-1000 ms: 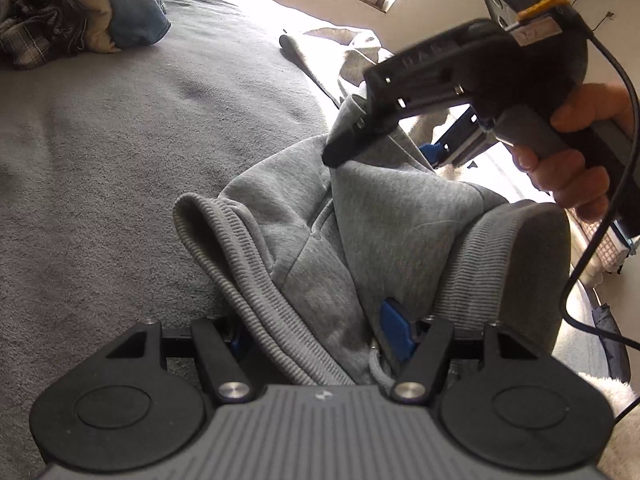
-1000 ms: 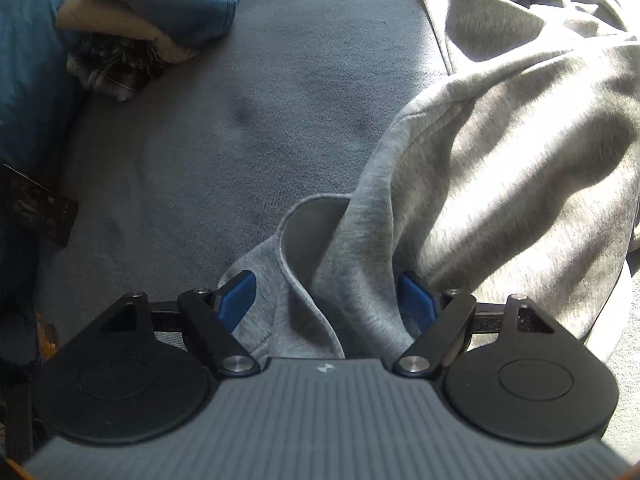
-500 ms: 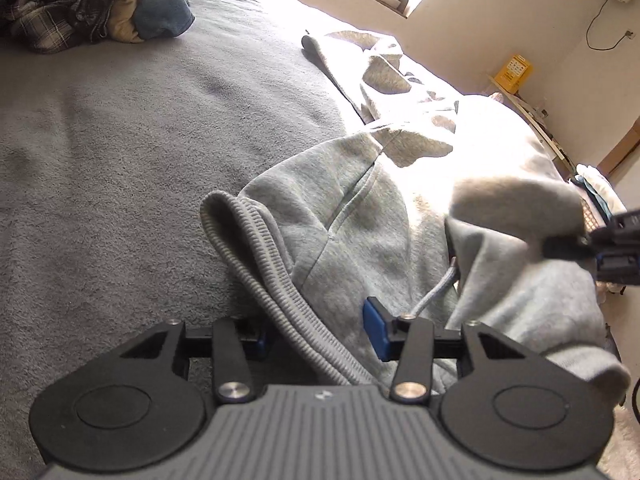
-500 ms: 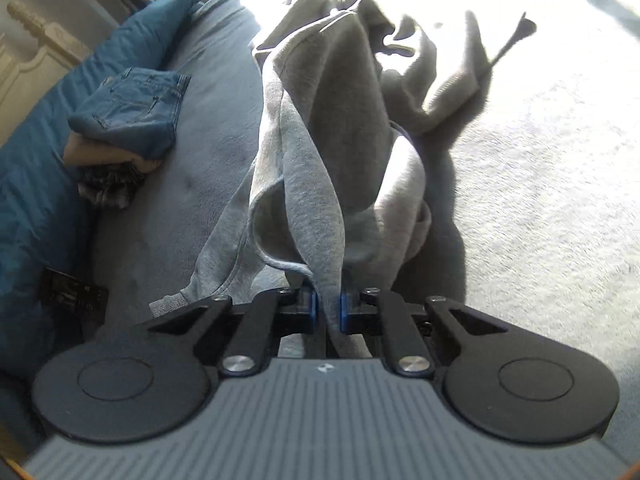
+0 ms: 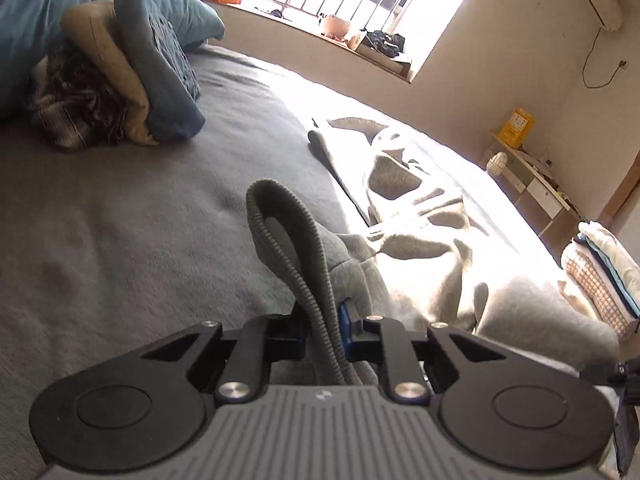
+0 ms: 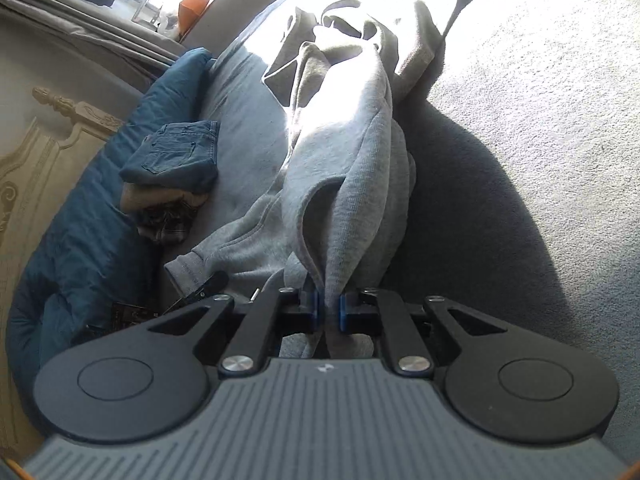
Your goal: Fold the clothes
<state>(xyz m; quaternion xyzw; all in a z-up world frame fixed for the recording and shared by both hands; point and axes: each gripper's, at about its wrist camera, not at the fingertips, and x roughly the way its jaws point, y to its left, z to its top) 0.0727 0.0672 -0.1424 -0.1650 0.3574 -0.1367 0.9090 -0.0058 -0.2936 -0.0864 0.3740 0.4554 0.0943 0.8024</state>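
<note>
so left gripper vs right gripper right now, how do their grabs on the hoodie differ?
The left gripper has the hoodie's ribbed hem band between its pads, and its jaws are closing; the right gripper is fully shut on plain fleece. The left's band arches up in a stiff loop, while the right's cloth stretches away in long folds. Shared: both have the same grey hoodie between blue pads, over the grey bed.
</note>
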